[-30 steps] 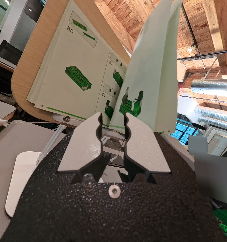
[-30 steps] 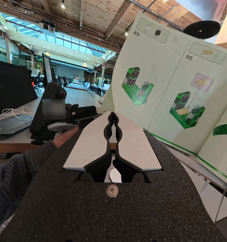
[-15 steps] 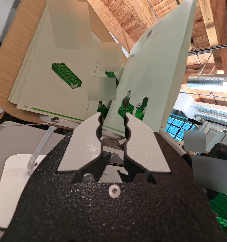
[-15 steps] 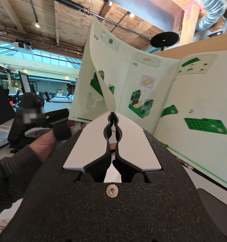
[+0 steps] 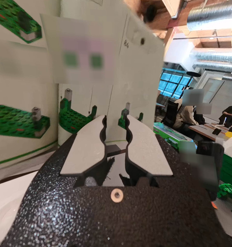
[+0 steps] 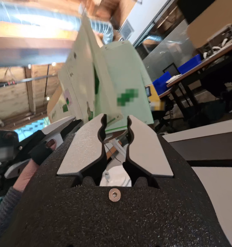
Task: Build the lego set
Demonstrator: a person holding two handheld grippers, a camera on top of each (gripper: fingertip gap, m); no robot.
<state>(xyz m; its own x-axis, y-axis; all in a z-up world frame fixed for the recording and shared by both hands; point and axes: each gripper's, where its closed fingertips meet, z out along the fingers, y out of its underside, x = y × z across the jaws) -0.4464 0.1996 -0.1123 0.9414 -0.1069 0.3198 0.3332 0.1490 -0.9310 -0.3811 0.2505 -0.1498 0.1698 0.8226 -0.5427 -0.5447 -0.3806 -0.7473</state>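
While the instruction booklet (image 5: 86, 93) is propped upright close in front, its pale green pages are seen to fill the left and middle of the left wrist view, printed with drawings of green plates and small grey and green bricks. The left claw (image 5: 116, 117) is held with a clear gap between its two grey fingers (image 5: 88, 144), and nothing is gripped; the lower edge of a page is seen through the gap, though whether it is touched cannot be told. To the right of the booklet, a green box (image 5: 170, 133) is seen on the worktop (image 5: 227, 219), and loose green lego pieces (image 5: 227, 189) lie at the far right edge, beside the black body of the other tool. Farther back, seated people are seen at other desks.

In the right wrist view, much blurred, a hand (image 6: 32, 164) in a black fingerless glove is seen at the left, wrapped around the left tool. Toward the middle, the booklet (image 6: 126, 82) is seen edge-on, with several pages fanned apart and standing up. The right claw (image 6: 116, 117) is likewise parted, with nothing between its fingers (image 6: 146, 147); the bottom corner of a page is seen just beyond the tips. To the right, a grey worktop (image 6: 213, 193) is seen, and blue bins (image 6: 162, 81) are set on a farther desk.
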